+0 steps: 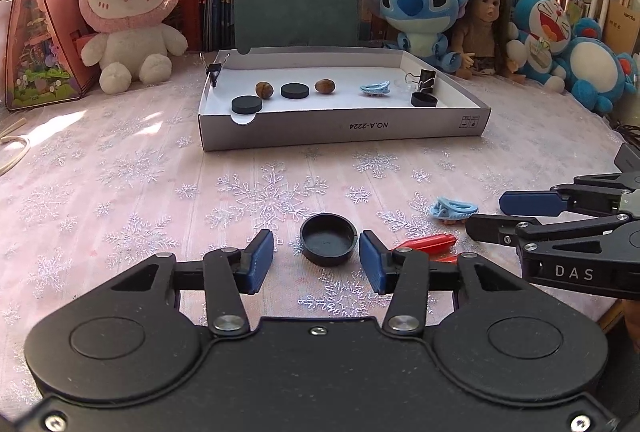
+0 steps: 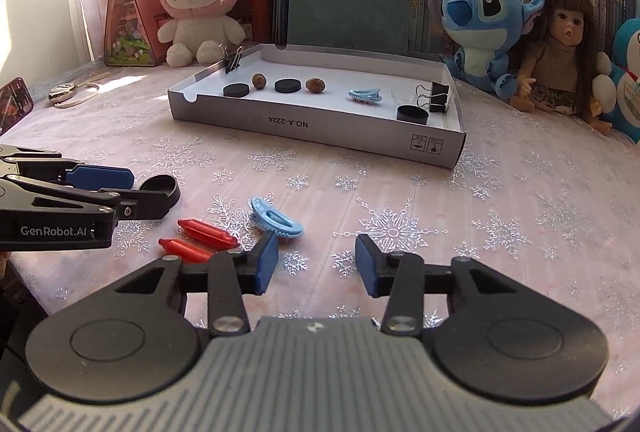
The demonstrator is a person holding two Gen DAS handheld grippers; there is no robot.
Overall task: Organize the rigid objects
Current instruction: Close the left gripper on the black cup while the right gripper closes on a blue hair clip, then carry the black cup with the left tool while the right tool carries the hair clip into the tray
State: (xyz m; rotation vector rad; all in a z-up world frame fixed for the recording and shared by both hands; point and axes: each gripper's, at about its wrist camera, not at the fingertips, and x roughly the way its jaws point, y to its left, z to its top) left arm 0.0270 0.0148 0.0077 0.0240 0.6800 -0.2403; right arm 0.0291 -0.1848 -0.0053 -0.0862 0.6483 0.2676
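Note:
A black round cap [image 1: 328, 238] lies open side up on the pink snowflake cloth, between the fingertips of my left gripper [image 1: 316, 246]. The blue pads [image 1: 262, 260] stand apart from the cap, so the gripper is open. My right gripper [image 2: 316, 252] is open with only cloth between its fingers. A light blue hair clip [image 2: 276, 220] lies just ahead of its left finger, and two red pieces [image 2: 206, 232] lie left of that. The white box tray [image 2: 320, 135] holds black discs, two walnuts, another blue clip and a black cap.
Binder clips [image 2: 434, 95] grip the tray's walls. Plush toys [image 1: 128, 15], a doll [image 2: 560, 43] and shelves of books line the back. A phone [image 2: 14, 103] and a cord lie at the left. The table's edge [image 1: 612, 312] runs close on the right.

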